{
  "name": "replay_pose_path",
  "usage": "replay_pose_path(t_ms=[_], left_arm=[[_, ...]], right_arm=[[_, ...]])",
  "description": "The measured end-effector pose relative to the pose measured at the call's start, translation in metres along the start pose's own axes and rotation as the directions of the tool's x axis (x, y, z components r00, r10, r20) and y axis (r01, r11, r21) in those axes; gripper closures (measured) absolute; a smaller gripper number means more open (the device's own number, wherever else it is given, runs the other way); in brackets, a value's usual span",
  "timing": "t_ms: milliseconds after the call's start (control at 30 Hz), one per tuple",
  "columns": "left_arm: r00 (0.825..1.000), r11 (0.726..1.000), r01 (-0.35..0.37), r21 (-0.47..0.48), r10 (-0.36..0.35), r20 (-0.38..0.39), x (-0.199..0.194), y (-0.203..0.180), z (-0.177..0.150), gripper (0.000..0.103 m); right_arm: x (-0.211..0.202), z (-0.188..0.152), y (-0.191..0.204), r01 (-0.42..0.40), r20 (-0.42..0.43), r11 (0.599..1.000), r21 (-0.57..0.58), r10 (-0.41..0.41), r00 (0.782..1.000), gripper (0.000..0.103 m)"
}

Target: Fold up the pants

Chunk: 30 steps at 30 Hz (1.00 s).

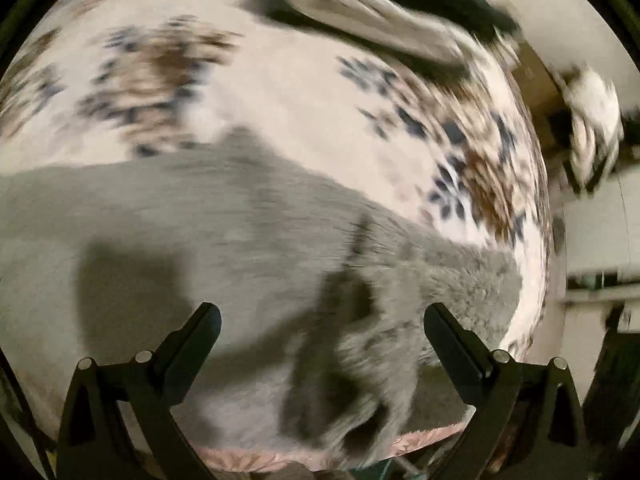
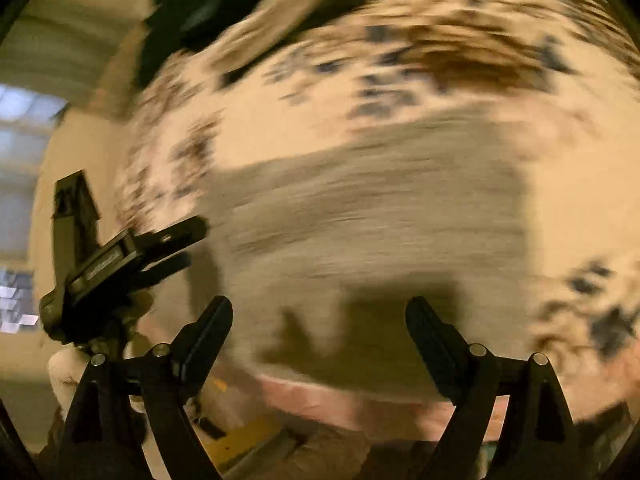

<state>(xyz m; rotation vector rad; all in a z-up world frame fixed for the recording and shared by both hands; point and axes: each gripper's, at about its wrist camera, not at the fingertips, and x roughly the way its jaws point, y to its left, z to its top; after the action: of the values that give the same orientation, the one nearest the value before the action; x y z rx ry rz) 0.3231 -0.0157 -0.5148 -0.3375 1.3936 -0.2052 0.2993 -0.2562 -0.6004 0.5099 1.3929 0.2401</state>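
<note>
Grey fleecy pants [image 1: 200, 232] lie flat on a white bedcover with brown and blue flowers [image 1: 280, 92]. In the left wrist view a rumpled grey fold [image 1: 360, 380] rises near the bed's front edge, between the fingers. My left gripper [image 1: 322, 316] is open above the pants and holds nothing. In the right wrist view the pants [image 2: 380, 208] spread across the middle, blurred. My right gripper [image 2: 320, 312] is open and empty above their near edge. The left gripper [image 2: 120, 256] shows at the left of that view, held in a gloved hand.
A beige and black garment [image 1: 380, 20] lies at the far side of the bed; it also shows in the right wrist view [image 2: 248, 12]. The bed's pink edge [image 2: 360, 396] runs along the front. Floor and furniture lie beyond the right bed edge [image 1: 592, 220].
</note>
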Motion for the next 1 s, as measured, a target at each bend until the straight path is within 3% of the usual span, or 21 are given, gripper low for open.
replay_pose_path(t_ms=[67, 133, 200, 333, 400, 467, 533, 600, 700, 867, 933, 967, 1000], left_arm=[[0.999, 0.997, -0.024, 0.073, 0.026, -0.028, 0.021, -0.018, 0.006, 0.001], [0.999, 0.99, -0.037, 0.139, 0.041, -0.029, 0.033, -0.034, 0.009, 0.019], [1.0, 0.981, -0.017, 0.193, 0.02, -0.011, 0.034, -0.046, 0.01, 0.089], [0.996, 0.968, 0.008, 0.249, -0.029, 0.08, 0.007, -0.06, 0.02, 0.093], [0.993, 0.972, -0.014, 0.234, -0.013, 0.114, 0.005, -0.059, 0.032, 0.093], [0.997, 0.981, -0.016, 0.193, 0.0, 0.079, 0.019, -0.052, 0.049, 0.089], [0.998, 0.994, 0.059, 0.095, -0.059, -0.002, 0.029, -0.034, 0.058, 0.086], [0.992, 0.992, 0.128, 0.006, -0.128, -0.008, 0.022, -0.015, 0.054, 0.061], [0.981, 0.979, 0.194, -0.066, -0.194, 0.003, 0.011, 0.007, 0.035, 0.035], [0.955, 0.965, 0.237, -0.111, -0.252, -0.157, 0.054, 0.021, -0.004, 0.035], [0.949, 0.972, 0.221, -0.076, -0.232, -0.213, 0.074, 0.01, -0.014, 0.036], [0.956, 0.979, 0.2, -0.035, -0.203, -0.21, 0.077, 0.001, -0.019, 0.041], [0.963, 0.982, 0.189, 0.007, -0.184, -0.196, 0.077, -0.006, -0.022, 0.069]], right_arm=[[-0.002, 0.004, -0.036, 0.07, -0.001, 0.994, 0.078, -0.07, 0.998, 0.013], [-0.006, 0.007, -0.062, 0.085, 0.004, 0.988, 0.133, -0.086, 0.996, 0.013], [-0.004, 0.008, -0.08, 0.113, -0.001, 0.98, 0.165, -0.115, 0.993, 0.013], [-0.011, 0.006, -0.093, 0.099, 0.014, 0.978, 0.185, -0.103, 0.995, 0.013], [-0.008, 0.007, -0.09, 0.103, 0.017, 0.979, 0.175, -0.107, 0.994, 0.013], [-0.004, 0.007, -0.088, 0.096, 0.012, 0.981, 0.171, -0.1, 0.995, 0.013], [0.001, 0.01, -0.086, 0.082, 0.007, 0.981, 0.178, -0.084, 0.996, 0.013], [-0.002, 0.011, -0.081, 0.067, 0.012, 0.983, 0.17, -0.07, 0.997, 0.013], [-0.008, 0.009, -0.082, 0.062, 0.017, 0.984, 0.166, -0.066, 0.998, 0.013], [-0.001, 0.003, -0.1, 0.061, -0.016, 0.975, 0.215, -0.059, 0.998, 0.013], [0.004, 0.002, -0.106, 0.057, -0.029, 0.972, 0.228, -0.051, 0.998, 0.013], [0.007, 0.001, -0.108, 0.06, -0.036, 0.97, 0.236, -0.053, 0.998, 0.013], [0.01, 0.0, -0.11, 0.061, -0.043, 0.968, 0.245, -0.052, 0.998, 0.013]])
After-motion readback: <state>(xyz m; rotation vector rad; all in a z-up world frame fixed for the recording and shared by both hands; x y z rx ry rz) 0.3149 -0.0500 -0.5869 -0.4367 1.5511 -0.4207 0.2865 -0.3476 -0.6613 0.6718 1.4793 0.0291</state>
